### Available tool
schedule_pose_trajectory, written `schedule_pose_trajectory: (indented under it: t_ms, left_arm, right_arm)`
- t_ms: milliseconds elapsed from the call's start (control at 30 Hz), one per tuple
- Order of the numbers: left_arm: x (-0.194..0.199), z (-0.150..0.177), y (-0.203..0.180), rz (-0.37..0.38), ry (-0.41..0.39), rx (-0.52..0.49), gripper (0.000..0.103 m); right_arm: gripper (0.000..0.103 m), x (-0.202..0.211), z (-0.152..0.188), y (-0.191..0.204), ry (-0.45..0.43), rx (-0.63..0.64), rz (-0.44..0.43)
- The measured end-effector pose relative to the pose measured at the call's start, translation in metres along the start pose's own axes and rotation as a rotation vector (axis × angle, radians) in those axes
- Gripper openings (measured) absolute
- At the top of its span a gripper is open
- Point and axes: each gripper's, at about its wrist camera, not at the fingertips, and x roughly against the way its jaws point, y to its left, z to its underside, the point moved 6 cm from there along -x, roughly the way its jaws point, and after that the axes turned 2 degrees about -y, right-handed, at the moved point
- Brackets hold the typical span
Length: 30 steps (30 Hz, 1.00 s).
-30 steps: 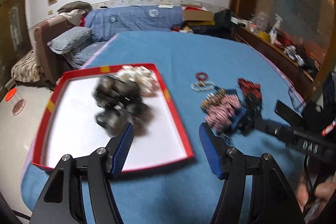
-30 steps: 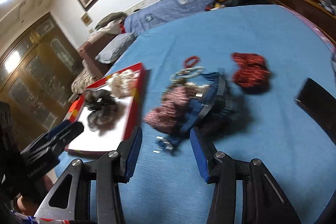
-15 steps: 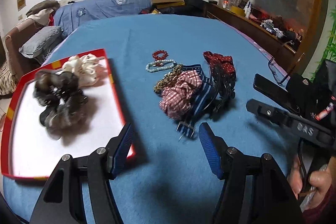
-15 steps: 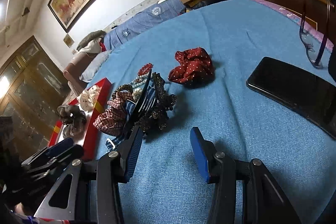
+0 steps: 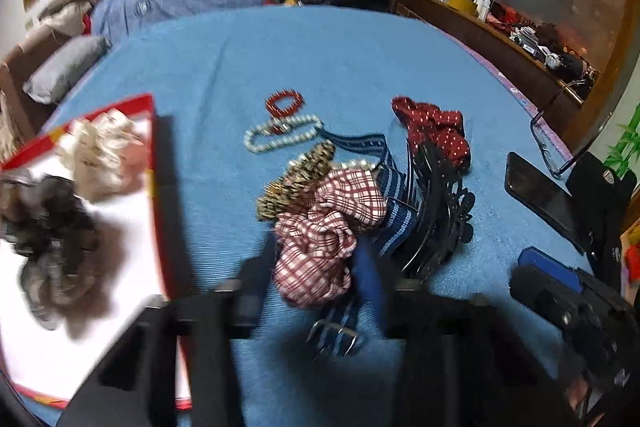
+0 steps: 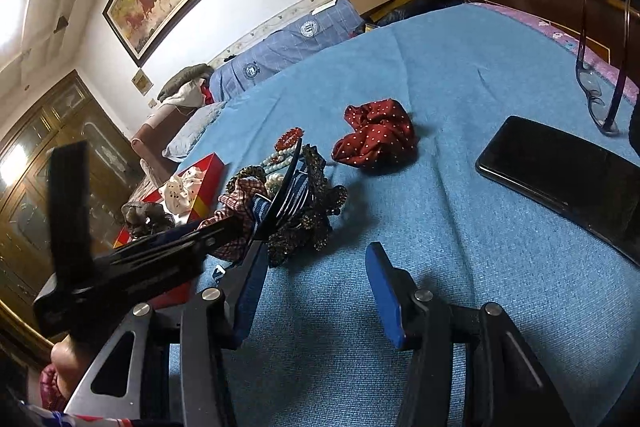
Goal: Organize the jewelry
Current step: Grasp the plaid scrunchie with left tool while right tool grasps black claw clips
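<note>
A pile of hair accessories lies on the blue cloth: a red plaid scrunchie (image 5: 328, 227), a leopard clip (image 5: 298, 179), striped blue clips (image 5: 396, 195) and black claw clips (image 5: 440, 219). A red dotted scrunchie (image 5: 432, 127) (image 6: 374, 135), a pearl bracelet (image 5: 280, 135) and a red bead bracelet (image 5: 285, 103) lie beyond. My left gripper (image 5: 316, 271) is open, blurred, its jaws either side of the plaid scrunchie. My right gripper (image 6: 316, 287) is open and empty, just right of the pile.
A red-rimmed white tray (image 5: 154, 147) at left holds a cream scrunchie (image 5: 102, 151) and a dark grey scrunchie (image 5: 44, 227). A black phone (image 6: 564, 175) and glasses (image 6: 600, 83) lie at right. A sofa and cluttered shelf stand behind.
My left gripper has swung right from over the tray and dropped down to the pile, around the plaid scrunchie. My right gripper has shifted right of the pile and stayed open.
</note>
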Motion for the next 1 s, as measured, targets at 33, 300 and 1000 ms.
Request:
schedule_pose_trajectory:
  t_ms: [33,300,1000]
  left_arm:
    - [-0.006,0.001,0.001,-0.005,0.012,0.008,0.016]
    - [0.028,0.02,0.006,0.022,-0.111,0.008,0.011]
    - [0.056,0.061,0.013,0.064,-0.103,0.018,0.011]
  right_arm:
    - [0.055,0.0,0.0,0.0,-0.001,0.001,0.0]
    - [0.055,-0.006,0.001,-0.004,0.038,-0.026,-0.006]
    - [0.066,-0.085,-0.026,0.005,0.183,-0.23,0.009]
